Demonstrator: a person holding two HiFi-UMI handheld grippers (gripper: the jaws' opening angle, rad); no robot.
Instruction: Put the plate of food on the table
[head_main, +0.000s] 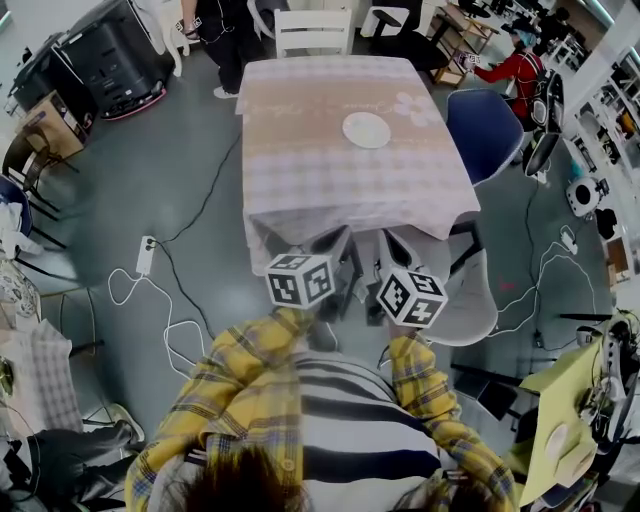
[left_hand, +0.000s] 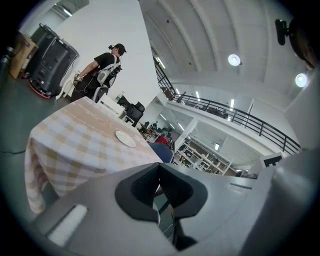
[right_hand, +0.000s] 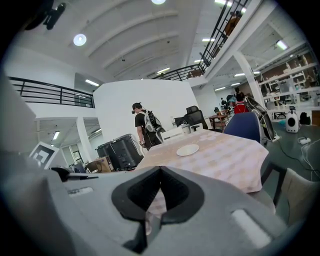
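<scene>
The tabletop (head_main: 300, 170), covered by a checked cloth, is found straight ahead of the person, its near edge just beyond both grippers. One white plate (head_main: 366, 130) is recorded lying flat on it, towards the far right, well inside every edge, so it is judged safe from sliding off. Whether food lies on it cannot be told. The left gripper (left_hand: 160, 167) and right gripper (right_hand: 160, 170) are held side by side and pointed at the table. Each is clenched on nothing, presumably because nothing is being carried.
</scene>
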